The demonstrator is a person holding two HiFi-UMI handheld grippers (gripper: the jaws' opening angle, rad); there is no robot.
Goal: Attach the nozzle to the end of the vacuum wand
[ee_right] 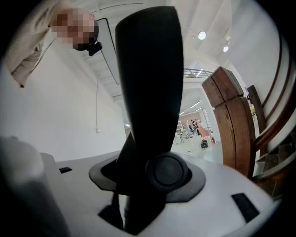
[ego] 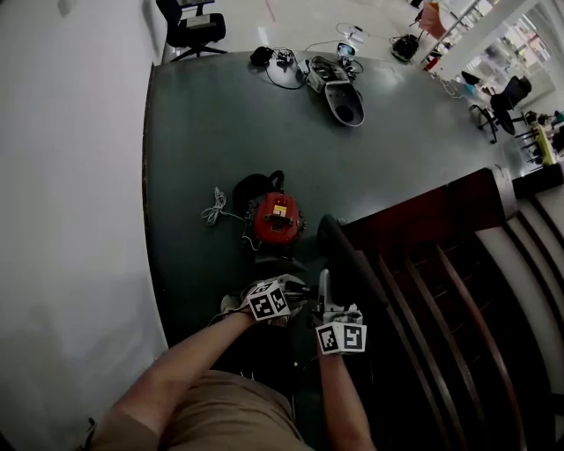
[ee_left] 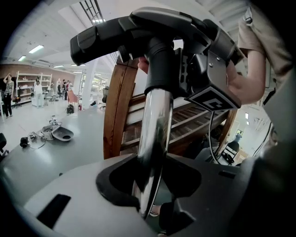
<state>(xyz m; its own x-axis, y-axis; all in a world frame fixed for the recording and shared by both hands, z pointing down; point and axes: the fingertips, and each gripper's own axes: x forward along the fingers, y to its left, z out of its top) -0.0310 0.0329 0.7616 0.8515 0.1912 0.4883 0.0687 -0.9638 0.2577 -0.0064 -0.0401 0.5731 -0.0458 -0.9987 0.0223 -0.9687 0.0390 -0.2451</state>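
A chrome vacuum wand [ee_left: 155,125] rises between the jaws of my left gripper [ee_left: 150,185], which is shut on it. The wand's top enters the collar of a black nozzle [ee_left: 152,28]. My right gripper [ee_right: 148,185] is shut on that black nozzle [ee_right: 150,83], just below its round button [ee_right: 167,170]. Its marker cube [ee_left: 213,99] shows beside the joint. In the head view both grippers, left [ego: 284,289] and right [ego: 333,310], are close together in front of me, with the wand [ego: 324,284] between them. The red vacuum canister [ego: 275,218] sits on the floor just beyond.
A wooden staircase [ego: 441,291] with its newel post [ee_left: 118,111] stands close on the right. A white cable [ego: 214,210] lies left of the canister. A grey device and cables [ego: 344,97] lie far across the dark floor, and an office chair [ego: 194,26] stands at the back.
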